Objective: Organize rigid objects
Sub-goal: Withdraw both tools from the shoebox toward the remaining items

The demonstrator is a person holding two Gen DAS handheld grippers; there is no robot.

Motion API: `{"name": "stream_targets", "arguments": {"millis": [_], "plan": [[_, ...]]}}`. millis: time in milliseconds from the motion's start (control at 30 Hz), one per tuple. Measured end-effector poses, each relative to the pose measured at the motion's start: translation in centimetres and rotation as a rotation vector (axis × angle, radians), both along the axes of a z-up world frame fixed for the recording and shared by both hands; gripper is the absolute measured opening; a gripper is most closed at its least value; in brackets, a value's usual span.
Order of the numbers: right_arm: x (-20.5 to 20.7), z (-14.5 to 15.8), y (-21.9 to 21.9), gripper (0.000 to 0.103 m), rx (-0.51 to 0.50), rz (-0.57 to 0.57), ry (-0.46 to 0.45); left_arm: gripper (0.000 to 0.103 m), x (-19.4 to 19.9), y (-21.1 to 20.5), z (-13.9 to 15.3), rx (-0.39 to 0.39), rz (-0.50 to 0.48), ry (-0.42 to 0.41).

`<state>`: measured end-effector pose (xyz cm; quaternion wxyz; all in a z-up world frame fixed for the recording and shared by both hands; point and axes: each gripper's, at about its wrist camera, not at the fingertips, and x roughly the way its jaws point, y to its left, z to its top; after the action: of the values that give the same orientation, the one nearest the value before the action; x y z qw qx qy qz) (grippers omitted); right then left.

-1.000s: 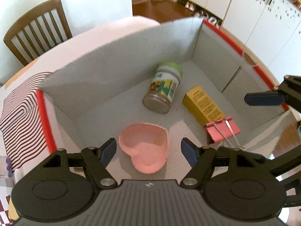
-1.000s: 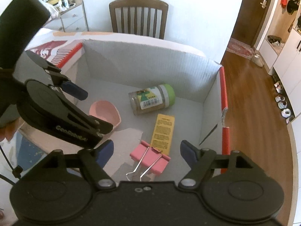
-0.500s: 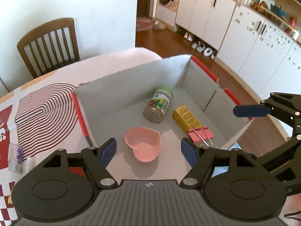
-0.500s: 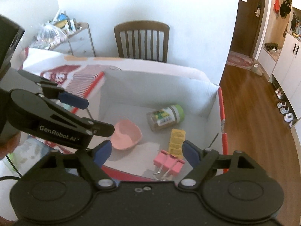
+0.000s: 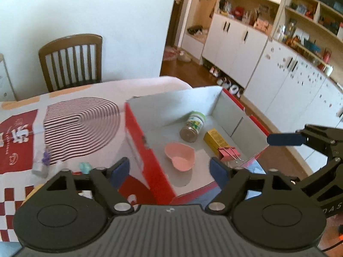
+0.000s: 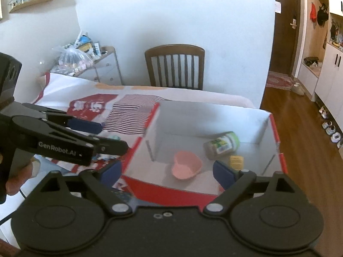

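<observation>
**Four items lying in the box, both tools empty**

The red-edged box is sitting on the tabletop. Inside it, the pink heart dish is lying nearest the front wall, the green-lidded jar is resting on its side toward the back, and the yellow carton is touching the pink binder clip. The left tool and right tool are hovering above the box's front edge, fingers spread, gripping nothing.

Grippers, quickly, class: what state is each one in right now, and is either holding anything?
Left gripper: open, holding nothing, above the table beside the box.
Right gripper: open, holding nothing.
</observation>
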<state>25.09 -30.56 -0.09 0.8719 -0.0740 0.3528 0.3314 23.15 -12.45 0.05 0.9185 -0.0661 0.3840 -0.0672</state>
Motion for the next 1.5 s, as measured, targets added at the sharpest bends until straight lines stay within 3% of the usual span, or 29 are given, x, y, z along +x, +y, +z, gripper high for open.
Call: {"name": "stream_targets", "arguments": {"millis": [367, 500, 733, 800, 900, 1233, 1500], "plan": [[-5.0, -0.7, 5.7, 0.102, 0.017, -0.021, 0.020, 0.084, -6.0, 7.4, 0.4, 0.018, 0.015, -0.050], [-6.5, -1.6, 7.6, 0.102, 0.014, -0.033, 0.046, 0.094, -7.3, 10.0, -0.3, 0.012, 0.037, -0.036], [-8.7, -2.9, 10.8, 0.102, 0.001, -0.021, 0.075, 0.096, -9.4, 14.1, -2.0, 0.007, 0.072, -0.036], [-9.4, -3.3, 11.8, 0.102, -0.009, -0.010, 0.085, 0.103, -10.0, 15.2, -2.5, 0.010, 0.084, -0.048], [-10.3, -4.2, 13.5, 0.102, -0.028, 0.013, 0.107, 0.103, -10.6, 16.6, -3.2, 0.023, 0.102, -0.072], [-13.1, -7.7, 18.4, 0.099, -0.110, 0.106, 0.151, 0.103, -10.2, 18.9, -6.9, 0.023, 0.105, -0.022], [-14.0, -10.5, 21.2, 0.089, -0.180, 0.178, 0.171, 0.103, -8.7, 17.4, -9.2, 0.088, -0.004, -0.023]]}}
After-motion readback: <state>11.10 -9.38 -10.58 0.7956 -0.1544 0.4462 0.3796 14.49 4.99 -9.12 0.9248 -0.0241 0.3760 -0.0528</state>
